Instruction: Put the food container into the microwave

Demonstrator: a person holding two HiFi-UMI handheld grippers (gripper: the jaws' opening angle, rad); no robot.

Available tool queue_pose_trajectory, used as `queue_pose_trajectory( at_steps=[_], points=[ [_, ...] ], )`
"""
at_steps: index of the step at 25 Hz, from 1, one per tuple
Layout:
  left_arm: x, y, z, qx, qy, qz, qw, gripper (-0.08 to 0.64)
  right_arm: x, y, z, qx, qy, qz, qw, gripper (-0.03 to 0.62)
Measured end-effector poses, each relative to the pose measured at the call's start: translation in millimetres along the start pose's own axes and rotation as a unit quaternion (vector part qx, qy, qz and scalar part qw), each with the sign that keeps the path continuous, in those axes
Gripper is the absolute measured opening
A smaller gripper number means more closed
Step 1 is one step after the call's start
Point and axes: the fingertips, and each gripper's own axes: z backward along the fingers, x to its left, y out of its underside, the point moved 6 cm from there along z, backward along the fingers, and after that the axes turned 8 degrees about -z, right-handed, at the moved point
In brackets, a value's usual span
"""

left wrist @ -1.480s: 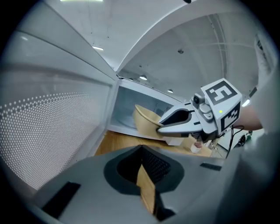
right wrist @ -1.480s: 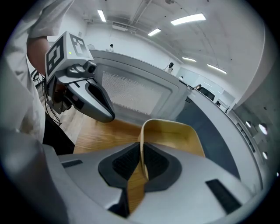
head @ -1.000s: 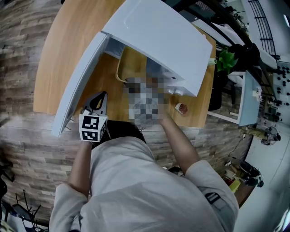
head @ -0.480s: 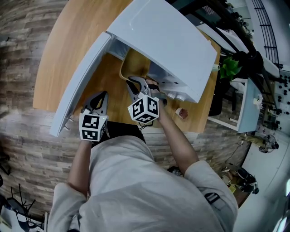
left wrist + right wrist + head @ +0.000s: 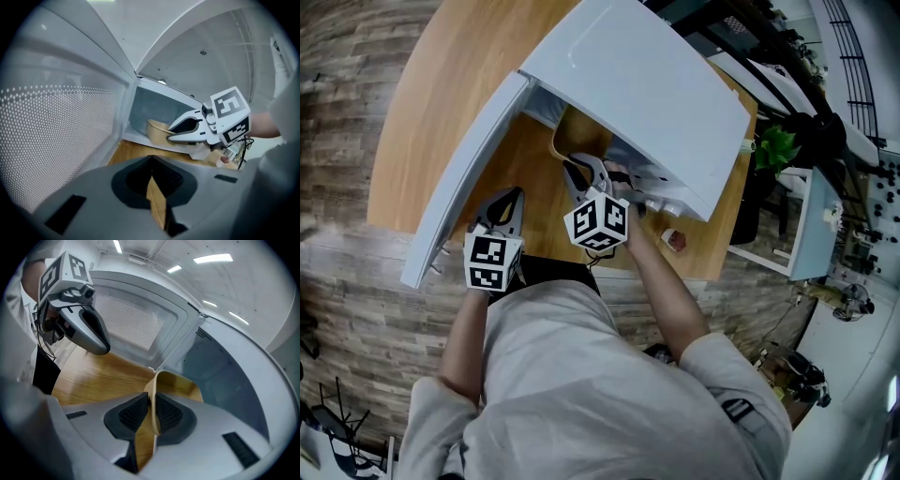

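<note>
A white microwave (image 5: 647,84) stands on a wooden table (image 5: 441,84) with its door (image 5: 464,178) swung open to the left. A tan food container (image 5: 572,139) sits partly inside the cavity mouth. My right gripper (image 5: 581,171) is shut on the container's near rim (image 5: 153,380), with the thin wall pinched between the pads. The container's far part (image 5: 180,383) lies inside the grey cavity. My left gripper (image 5: 508,202) hangs shut and empty just inside the open door, to the left of the container (image 5: 157,129).
A small red-topped item (image 5: 675,240) lies on the table right of the microwave. A green plant (image 5: 776,145) and shelving stand beyond the table's right end. The perforated door panel (image 5: 61,122) is close on the left gripper's left side.
The right gripper and the container have shifted slightly up toward the cavity. The left gripper has stayed where it was.
</note>
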Motion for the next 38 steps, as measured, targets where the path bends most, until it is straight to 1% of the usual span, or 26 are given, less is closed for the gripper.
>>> queue_pose_trajectory(
  at_steps=[4, 15, 24, 29, 38],
  points=[
    [1, 3, -2, 0.004, -0.002, 0.008, 1.0000, 0.012, -5, 1, -4, 0.002, 0.004, -0.001, 1.000, 0.057],
    [5, 0, -7, 0.000, -0.005, 0.010, 0.9999, 0.012, -22, 1, -14, 0.007, 0.016, -0.001, 1.000, 0.058],
    [9, 1, -11, 0.002, -0.006, 0.020, 0.9998, 0.012, -31, 1, -23, 0.012, 0.025, 0.000, 1.000, 0.058],
    [7, -2, -12, -0.001, 0.002, 0.022, 0.9997, 0.012, -38, 0, -29, 0.017, 0.033, 0.000, 0.999, 0.058],
    [6, -3, -13, 0.000, 0.004, 0.023, 0.9997, 0.012, -45, 0, -38, 0.024, 0.045, -0.002, 0.999, 0.058]
  ],
)
